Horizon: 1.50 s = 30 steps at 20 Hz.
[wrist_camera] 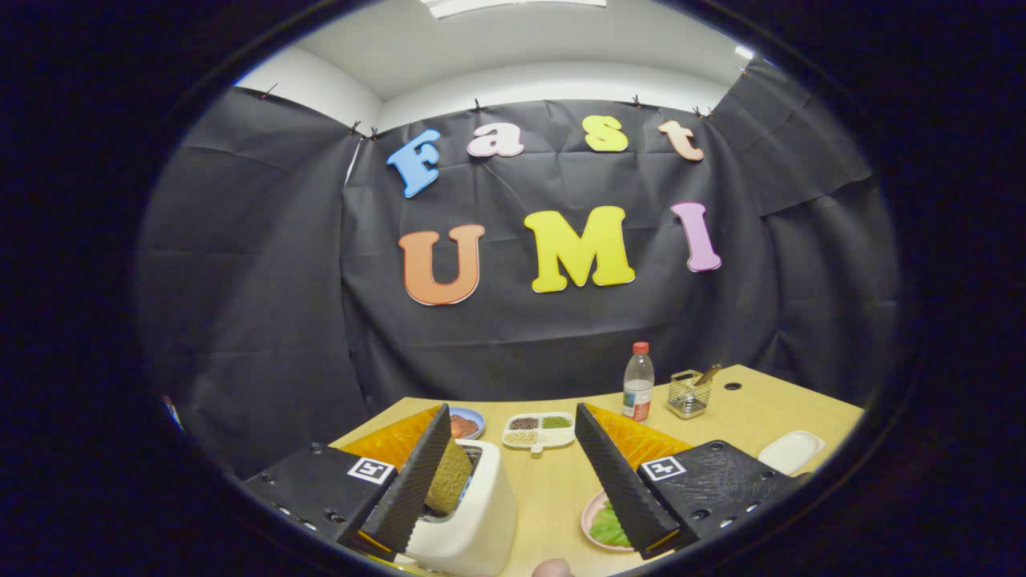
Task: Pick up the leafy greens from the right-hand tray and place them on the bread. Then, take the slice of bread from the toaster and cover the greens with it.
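Ridged fingers (513, 481) stand spread apart, gripping nothing. A tan, rough-crusted bread slice (447, 479) pokes up from the cream toaster (473, 513) beside the left finger. Pale green leafy greens (609, 527) lie on a pink plate (591, 513) by the right finger, on the wooden bench (553, 481).

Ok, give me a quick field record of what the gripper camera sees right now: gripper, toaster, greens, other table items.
gripper: gripper open, holding nothing
toaster: white toaster by the left finger, bread slice standing in its slot
greens: leafy greens on a pink plate, partly behind the right finger
beyond fingers: divided dish of grains, small blue dish, water bottle, wire basket
far right: white tray
surface: wooden table
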Each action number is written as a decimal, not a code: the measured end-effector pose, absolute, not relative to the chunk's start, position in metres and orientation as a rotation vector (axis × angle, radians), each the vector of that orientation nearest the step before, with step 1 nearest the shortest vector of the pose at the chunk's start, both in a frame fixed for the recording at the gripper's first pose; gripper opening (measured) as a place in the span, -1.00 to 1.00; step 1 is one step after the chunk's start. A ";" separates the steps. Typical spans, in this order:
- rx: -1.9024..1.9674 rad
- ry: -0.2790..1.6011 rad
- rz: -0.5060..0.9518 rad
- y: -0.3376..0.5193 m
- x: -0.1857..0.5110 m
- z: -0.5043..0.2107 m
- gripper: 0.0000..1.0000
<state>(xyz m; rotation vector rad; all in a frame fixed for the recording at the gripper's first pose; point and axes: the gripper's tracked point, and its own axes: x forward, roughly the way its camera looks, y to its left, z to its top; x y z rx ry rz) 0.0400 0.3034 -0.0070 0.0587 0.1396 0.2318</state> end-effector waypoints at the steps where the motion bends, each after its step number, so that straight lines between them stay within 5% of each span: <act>1: 0.055 0.151 0.232 0.313 0.040 -0.012 0.91; 7: -0.035 0.286 0.255 0.360 0.049 -0.059 0.91; 10: -0.051 0.367 0.268 0.372 0.051 -0.084 0.67; 18: -0.029 0.401 0.240 0.367 0.066 -0.088 -0.68; 20: 0.000 0.387 0.272 0.369 0.067 -0.080 -0.84; 30: 0.267 0.186 0.358 0.330 0.050 0.041 -0.85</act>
